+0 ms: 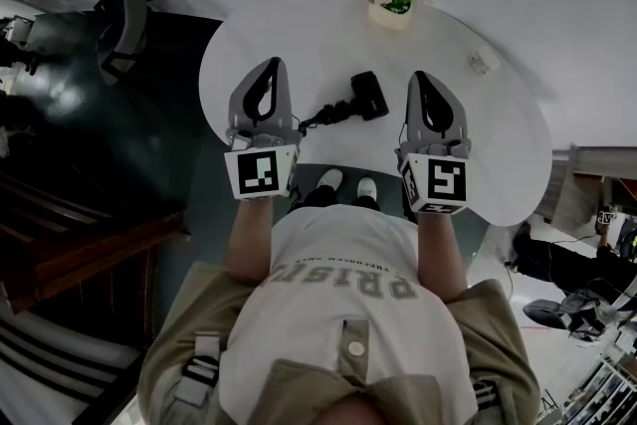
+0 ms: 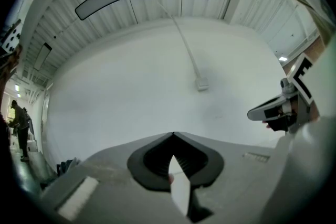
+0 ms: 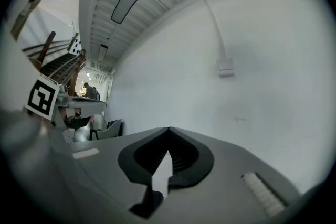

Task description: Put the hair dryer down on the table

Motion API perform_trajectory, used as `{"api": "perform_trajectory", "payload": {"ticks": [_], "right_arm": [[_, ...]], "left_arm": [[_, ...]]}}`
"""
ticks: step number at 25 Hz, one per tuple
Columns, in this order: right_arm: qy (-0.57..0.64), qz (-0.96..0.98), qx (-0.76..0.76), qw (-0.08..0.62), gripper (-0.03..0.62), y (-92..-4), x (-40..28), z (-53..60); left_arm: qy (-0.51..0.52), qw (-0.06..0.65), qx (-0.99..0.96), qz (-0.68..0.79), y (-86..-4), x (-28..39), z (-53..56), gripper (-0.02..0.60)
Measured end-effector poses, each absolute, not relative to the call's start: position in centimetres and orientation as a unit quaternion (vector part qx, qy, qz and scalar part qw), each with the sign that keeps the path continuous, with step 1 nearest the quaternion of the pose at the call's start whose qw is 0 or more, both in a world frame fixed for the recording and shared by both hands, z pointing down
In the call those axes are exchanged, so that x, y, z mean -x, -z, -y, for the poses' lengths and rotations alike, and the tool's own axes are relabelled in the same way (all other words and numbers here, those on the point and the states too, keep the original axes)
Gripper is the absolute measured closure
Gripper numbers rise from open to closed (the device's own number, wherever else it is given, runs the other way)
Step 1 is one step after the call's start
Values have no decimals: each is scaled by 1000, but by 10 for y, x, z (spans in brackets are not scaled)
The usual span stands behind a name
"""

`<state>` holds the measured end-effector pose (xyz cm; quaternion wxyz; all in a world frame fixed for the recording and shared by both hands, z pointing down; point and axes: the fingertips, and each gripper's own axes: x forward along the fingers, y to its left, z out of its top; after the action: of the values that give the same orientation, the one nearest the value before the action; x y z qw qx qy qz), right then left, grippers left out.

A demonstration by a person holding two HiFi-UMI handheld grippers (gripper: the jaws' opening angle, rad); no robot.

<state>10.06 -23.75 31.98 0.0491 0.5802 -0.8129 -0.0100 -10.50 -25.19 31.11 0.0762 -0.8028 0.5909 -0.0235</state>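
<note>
Your left gripper [image 1: 270, 65], right gripper [image 1: 419, 77]: jaws clenched empty, flanking hair dryer [image 1: 366, 97], apparently already laid on counter [image 1: 299, 45].

Head camera sits up top, looking steeply down past the person's own chest [image 1: 348, 299] onto the white oval table [image 1: 299, 45], which lies well below. The left gripper view rides the grey left gripper [image 2: 172, 135] and faces level along its jaws at the plain white wall [image 2: 121, 97], with the jaws close and filling the bottom. The right gripper view does likewise from the grey right gripper [image 3: 168, 129]. Both share that wall and its small white box on a white cable [image 2: 202, 83] — and each catches the other gripper at its edge.
</note>
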Motion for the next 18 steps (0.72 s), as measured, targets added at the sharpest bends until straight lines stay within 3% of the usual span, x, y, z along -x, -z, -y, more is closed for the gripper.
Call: {"api": "perform_trajectory", "payload": {"ticks": [18], "right_arm": [[37,828,-555,68,594,-310,-91,230]], "left_arm": [[47,54,810,-582,-328,102,249,575]]}}
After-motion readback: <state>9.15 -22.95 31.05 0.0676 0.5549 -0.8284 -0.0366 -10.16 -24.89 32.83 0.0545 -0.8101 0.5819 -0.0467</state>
